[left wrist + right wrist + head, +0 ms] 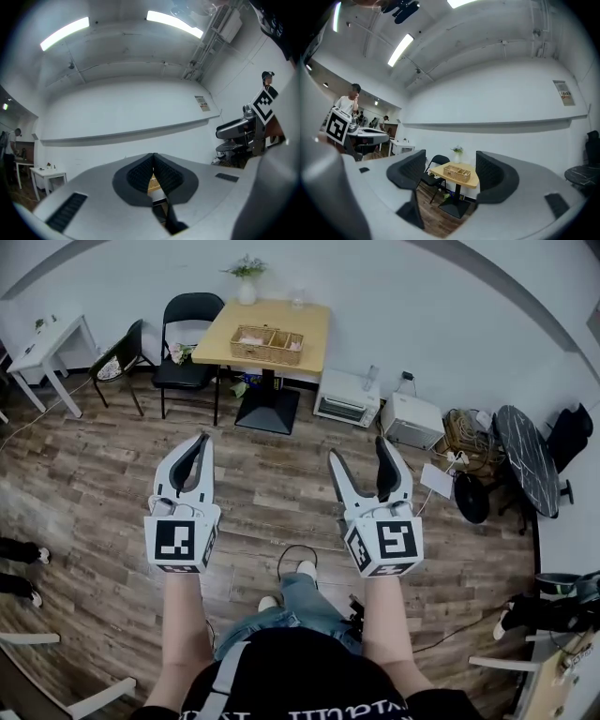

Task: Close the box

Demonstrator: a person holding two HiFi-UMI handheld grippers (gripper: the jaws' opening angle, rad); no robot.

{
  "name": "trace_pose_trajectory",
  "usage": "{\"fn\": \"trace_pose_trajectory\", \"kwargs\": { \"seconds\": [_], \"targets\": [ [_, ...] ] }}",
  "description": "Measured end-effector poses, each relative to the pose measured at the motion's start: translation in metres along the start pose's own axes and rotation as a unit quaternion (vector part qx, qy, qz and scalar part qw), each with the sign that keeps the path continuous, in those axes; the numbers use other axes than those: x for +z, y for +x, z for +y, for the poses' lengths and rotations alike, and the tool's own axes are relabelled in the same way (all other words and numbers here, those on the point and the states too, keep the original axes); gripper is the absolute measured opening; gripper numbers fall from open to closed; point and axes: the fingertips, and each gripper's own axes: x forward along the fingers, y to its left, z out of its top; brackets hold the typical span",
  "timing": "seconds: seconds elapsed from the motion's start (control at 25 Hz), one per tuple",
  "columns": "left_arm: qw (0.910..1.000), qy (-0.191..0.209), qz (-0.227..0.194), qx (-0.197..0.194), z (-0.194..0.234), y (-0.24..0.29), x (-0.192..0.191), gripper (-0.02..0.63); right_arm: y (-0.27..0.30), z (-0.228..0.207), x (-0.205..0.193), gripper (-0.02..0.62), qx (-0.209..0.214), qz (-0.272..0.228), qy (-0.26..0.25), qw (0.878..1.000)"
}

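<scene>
The box is an open woven tray with compartments, on a yellow table across the room. It also shows between the right jaws in the right gripper view as the box. My left gripper hangs over the wooden floor, far from the table, with its tips together and nothing in them. In its own view the left gripper has its pads touching. My right gripper is held beside it with the jaws wide apart and empty. The right gripper frames the distant table.
Black chairs stand left of the table, with a white table further left. A toaster oven, a white appliance and a cable tangle sit along the wall. A round dark table is on the right. Someone's feet show at the left edge.
</scene>
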Motion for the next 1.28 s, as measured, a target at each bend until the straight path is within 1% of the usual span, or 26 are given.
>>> {"fn": "trace_pose_trajectory", "kwargs": {
  "seconds": [0.12,0.32,0.56,0.76,1.0,1.16,1.28],
  "targets": [
    [1.0,-0.004,0.0,0.007,0.008,0.003,-0.005,0.011,0.01,0.002,-0.001,0.334,-0.003,0.004,-0.01,1.0],
    [0.9996,-0.008,0.0,0.028,0.023,0.017,-0.013,0.011,0.038,0.002,-0.001,0.334,0.017,0.007,-0.008,1.0],
    [0.9988,-0.006,0.011,0.046,0.04,0.06,-0.029,0.011,0.093,-0.016,-0.01,0.333,0.032,0.006,0.0,0.999],
    [0.9984,-0.002,0.013,0.055,0.048,0.12,-0.039,0.011,0.148,-0.053,-0.018,0.333,0.039,0.005,0.004,0.999],
    [0.9973,-0.003,0.018,0.071,0.055,0.208,-0.049,0.011,0.222,-0.115,-0.022,0.333,0.048,0.005,0.01,0.999],
    [0.9976,0.0,0.02,0.066,0.048,0.263,-0.057,0.011,0.265,-0.151,-0.032,0.333,0.06,0.01,0.009,0.998],
    [0.9978,0.002,0.021,0.063,0.043,0.292,-0.063,0.011,0.29,-0.171,-0.037,0.333,0.067,0.009,0.008,0.998]
  ]
}}
